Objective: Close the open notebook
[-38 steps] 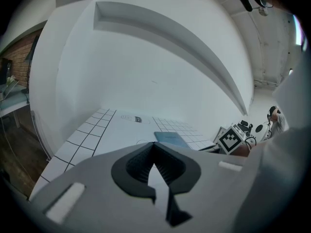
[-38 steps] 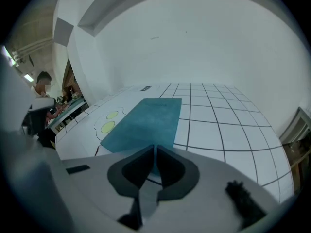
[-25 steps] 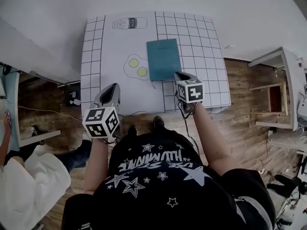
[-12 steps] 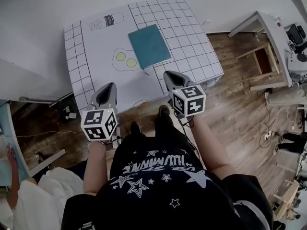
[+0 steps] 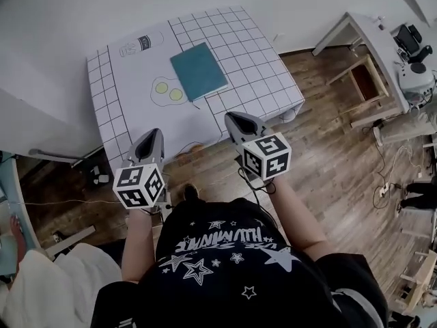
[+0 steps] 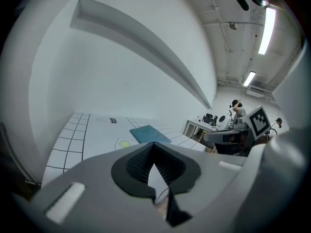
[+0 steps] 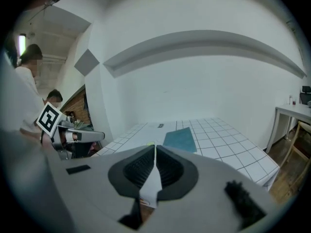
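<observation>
Closed teal notebook (image 5: pixel 199 72) lies beside printed eggs (image 5: pixel 167 91) on gridded table (image 5: pixel 254 52).

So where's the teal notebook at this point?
In the head view the teal notebook lies closed near the middle of the gridded table, just right of the drawn fried eggs.
</observation>
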A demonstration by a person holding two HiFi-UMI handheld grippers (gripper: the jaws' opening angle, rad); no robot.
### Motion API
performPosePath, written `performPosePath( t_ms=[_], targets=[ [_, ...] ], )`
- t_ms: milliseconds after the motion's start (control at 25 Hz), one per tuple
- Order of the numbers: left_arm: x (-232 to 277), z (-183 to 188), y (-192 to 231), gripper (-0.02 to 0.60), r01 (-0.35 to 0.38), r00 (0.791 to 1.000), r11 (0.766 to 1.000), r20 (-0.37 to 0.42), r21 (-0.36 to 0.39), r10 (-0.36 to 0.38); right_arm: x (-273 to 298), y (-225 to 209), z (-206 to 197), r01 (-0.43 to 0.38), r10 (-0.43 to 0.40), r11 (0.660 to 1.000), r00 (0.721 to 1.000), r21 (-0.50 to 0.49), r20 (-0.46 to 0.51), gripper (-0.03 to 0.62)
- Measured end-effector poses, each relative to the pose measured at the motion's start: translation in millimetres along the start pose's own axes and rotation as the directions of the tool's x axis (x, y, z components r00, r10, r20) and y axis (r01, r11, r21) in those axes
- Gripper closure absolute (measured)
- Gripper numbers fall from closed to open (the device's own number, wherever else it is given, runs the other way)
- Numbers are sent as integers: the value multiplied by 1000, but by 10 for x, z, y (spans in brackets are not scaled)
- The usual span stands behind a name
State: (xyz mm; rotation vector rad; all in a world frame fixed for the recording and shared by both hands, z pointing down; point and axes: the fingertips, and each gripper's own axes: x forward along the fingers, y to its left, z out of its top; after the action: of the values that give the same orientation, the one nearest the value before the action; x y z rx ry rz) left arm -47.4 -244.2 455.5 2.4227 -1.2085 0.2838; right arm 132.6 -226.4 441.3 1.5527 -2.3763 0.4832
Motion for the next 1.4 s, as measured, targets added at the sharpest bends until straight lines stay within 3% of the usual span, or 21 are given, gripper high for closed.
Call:
performPosePath(
  t_ms=[360, 560, 880, 1080, 1400],
  targets=[
    [-300, -148, -851, 572, -32, 999, 999, 26, 5, 31, -772, -86, -167, -72, 71, 997, 997, 16, 33, 572],
    [-547, -271, -1458, 572, -20, 999, 998, 40, 63, 18, -1265, -60, -357, -121, 120, 993, 992, 17, 34, 572],
    [-1058, -735, -2019, 572, -72, 997, 997, 30, 17, 71, -1843, 61, -731, -190, 189, 981, 982, 30, 27, 572],
    [-1326, -746, -2211, 572, -83, 995, 997, 49, 4, 83, -2011, 183, -795, -208, 207, 978, 978, 22, 39, 574],
    [-1513, -859, -2158, 572, -66, 996, 998, 51, -21, 67, -2130, 475, -819, -217, 215, 975, 975, 44, 54, 577]
  ],
)
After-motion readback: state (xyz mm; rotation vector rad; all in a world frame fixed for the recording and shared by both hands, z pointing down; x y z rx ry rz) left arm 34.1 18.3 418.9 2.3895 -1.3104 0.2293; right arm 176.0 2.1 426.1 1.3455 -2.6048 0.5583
